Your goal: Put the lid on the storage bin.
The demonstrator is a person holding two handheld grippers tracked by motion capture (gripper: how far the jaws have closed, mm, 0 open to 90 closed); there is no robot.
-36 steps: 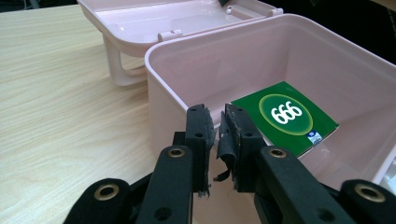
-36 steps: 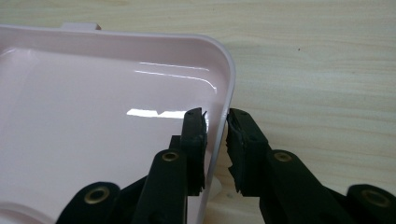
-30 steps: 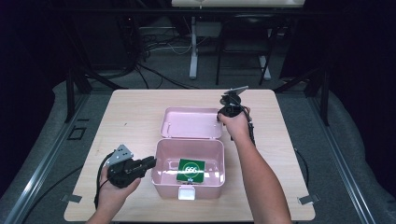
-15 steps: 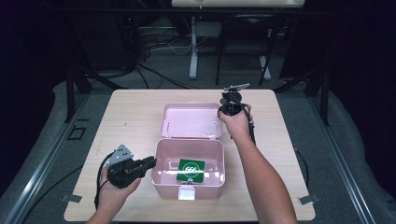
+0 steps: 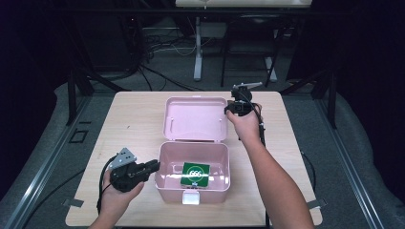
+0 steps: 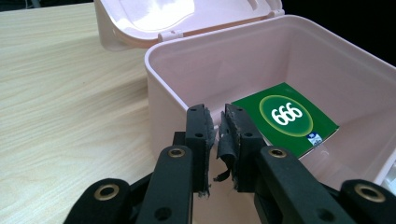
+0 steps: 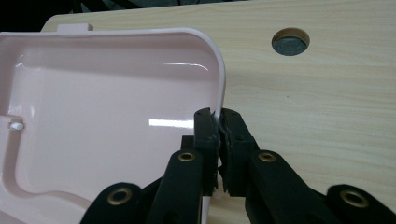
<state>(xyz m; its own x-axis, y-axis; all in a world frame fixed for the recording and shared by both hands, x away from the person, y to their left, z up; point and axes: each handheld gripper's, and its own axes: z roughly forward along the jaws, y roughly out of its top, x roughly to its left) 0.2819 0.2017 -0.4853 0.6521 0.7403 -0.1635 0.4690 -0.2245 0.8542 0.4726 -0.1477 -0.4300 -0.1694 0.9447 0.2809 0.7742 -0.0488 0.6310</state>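
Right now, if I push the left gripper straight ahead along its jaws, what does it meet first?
Probably the pink box: the left gripper points at its near wall, just below the rim. The green 666 card lies beyond, inside. Depth is unclear.

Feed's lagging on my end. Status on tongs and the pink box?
Right tongs shut on lid edge, lid open flat. Left tongs pinch the pink box wall. Green packet inside. Nothing in the way.

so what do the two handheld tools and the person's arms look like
Both are black two-jaw tools with brass-coloured rivets and worn, frayed black pads. The left tool carries a grey three-cornered plate on top and trails a black cable; the right tool trails one too. The person's forearms are bare, no sleeves in view.
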